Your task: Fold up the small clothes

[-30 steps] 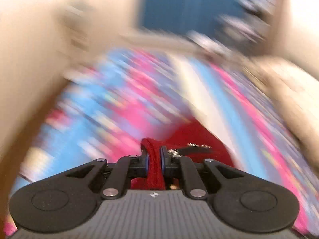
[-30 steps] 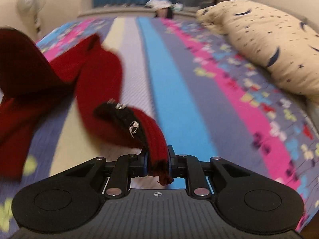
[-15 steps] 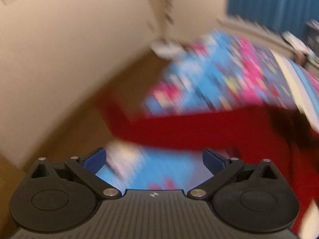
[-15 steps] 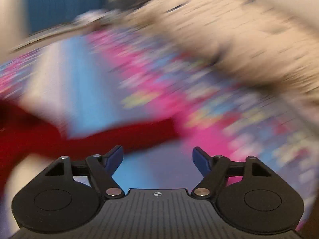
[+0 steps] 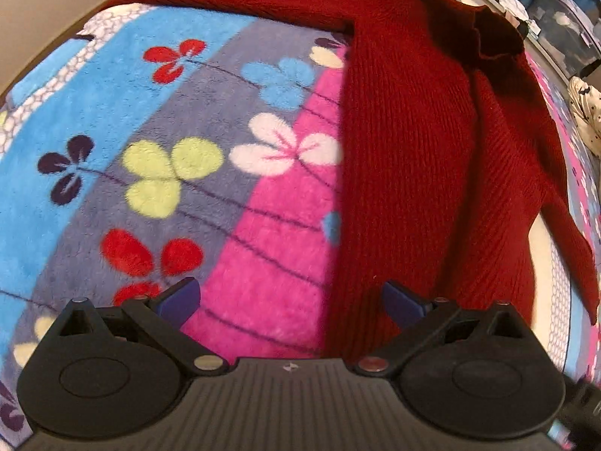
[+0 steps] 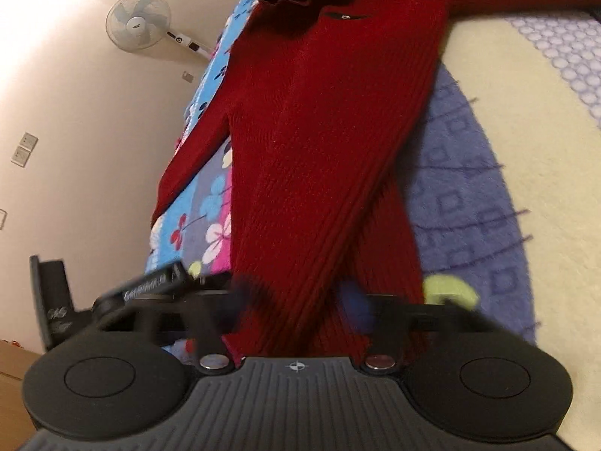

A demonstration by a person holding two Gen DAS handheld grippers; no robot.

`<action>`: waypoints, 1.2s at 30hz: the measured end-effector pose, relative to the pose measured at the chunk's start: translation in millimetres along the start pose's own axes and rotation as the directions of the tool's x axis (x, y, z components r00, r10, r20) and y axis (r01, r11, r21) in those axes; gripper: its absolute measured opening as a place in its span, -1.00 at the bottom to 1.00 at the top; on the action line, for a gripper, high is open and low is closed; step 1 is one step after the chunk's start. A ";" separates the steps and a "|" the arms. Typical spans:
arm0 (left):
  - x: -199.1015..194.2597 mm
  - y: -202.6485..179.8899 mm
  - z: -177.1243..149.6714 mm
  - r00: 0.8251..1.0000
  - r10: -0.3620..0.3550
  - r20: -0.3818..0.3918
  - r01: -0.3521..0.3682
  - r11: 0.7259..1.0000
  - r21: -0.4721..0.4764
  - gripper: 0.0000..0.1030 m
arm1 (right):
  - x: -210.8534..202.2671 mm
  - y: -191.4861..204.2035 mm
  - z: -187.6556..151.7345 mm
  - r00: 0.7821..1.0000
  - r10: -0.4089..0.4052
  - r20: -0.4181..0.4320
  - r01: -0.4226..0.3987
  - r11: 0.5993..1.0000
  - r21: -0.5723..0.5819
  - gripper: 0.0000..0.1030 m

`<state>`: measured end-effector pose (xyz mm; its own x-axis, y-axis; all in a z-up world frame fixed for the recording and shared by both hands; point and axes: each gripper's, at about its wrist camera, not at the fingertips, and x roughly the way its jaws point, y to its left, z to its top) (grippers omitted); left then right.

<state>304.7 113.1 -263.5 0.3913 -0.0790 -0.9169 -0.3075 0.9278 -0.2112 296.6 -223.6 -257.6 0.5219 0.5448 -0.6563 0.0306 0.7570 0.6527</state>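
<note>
A dark red ribbed knit sweater (image 5: 409, 158) lies spread on the flowered fleece blanket (image 5: 180, 158), collar far, sleeves out to both sides. My left gripper (image 5: 291, 300) is open and empty, low over the sweater's left bottom edge; the right finger (image 5: 402, 302) is over the knit. In the right wrist view the sweater (image 6: 319, 143) runs away from me, with its hem between my fingers. My right gripper (image 6: 296, 304) is open; its fingers are motion-blurred on either side of the hem.
A pedestal fan (image 6: 137, 24) stands by the cream wall (image 6: 75, 120) left of the bed. A spotted cream pillow (image 5: 586, 112) lies at the far right. The left gripper's body (image 6: 150, 285) shows at the lower left of the right wrist view.
Both grippers were shut on the red sweater a second ago and have let go and opened. The sweater now lies spread on the blanket, and both grippers have come down to its hem.
</note>
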 end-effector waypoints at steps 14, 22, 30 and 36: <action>-6.0 -20.5 -11.9 1.000 -0.024 0.002 0.024 0.996 0.086 0.99 | -168.0 -143.8 94.3 0.758 -0.552 0.347 0.472 0.832 0.292 -0.22; -22.4 -41.0 -47.1 0.998 -0.053 0.022 0.046 0.964 0.261 0.99 | -120.0 -121.0 17.1 0.842 -0.458 0.286 0.510 0.848 -0.145 0.21; -3.8 -59.2 -72.1 1.000 0.010 0.024 -0.019 0.915 0.403 0.99 | -65.6 -99.2 -22.8 0.757 -0.530 0.382 0.646 0.696 -0.313 0.45; -18.6 -43.5 -28.8 0.993 0.011 0.115 -0.043 0.961 0.275 0.99 | -65.7 -97.0 1.5 0.695 -0.555 0.458 0.685 0.704 -0.187 0.53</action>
<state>285.9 63.8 -247.0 0.4851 -0.0262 -0.8741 -0.0736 0.9948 -0.0707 260.6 -333.4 -277.2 0.7360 -0.2066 -0.6447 0.2195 0.9737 -0.0615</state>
